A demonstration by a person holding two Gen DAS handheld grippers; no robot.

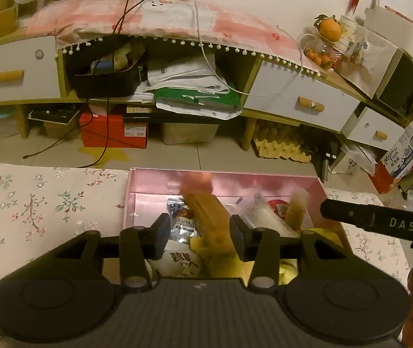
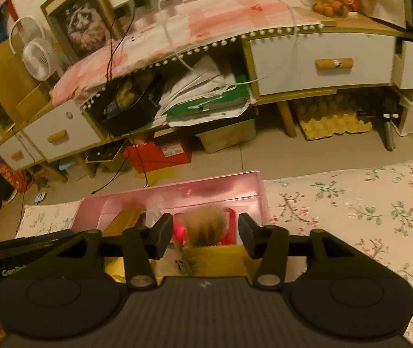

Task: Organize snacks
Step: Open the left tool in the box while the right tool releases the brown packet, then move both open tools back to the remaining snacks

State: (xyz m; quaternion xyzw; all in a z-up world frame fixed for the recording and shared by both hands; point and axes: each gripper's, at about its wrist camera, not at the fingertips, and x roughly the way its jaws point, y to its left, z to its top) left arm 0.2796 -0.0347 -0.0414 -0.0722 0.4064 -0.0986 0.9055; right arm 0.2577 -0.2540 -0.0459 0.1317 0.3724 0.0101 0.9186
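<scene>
The pink box [image 1: 160,185] sits on the floral-covered desk [image 1: 47,203], crammed with snacks: a tan packet [image 1: 206,217], a silver-blue pouch [image 1: 181,220], a yellow bag [image 2: 220,258]. The left claw [image 1: 199,236] hangs part-open over them, pads apart either side of the tan packet (gripping nothing). The right claw [image 2: 205,236] is likewise part-open above a blurred tan snack [image 2: 205,224], not pinching it. Beyond stands a cluttered cabinet [image 1: 293,95], with a red carton [image 1: 110,130] and egg trays [image 1: 281,145] beneath it.
</scene>
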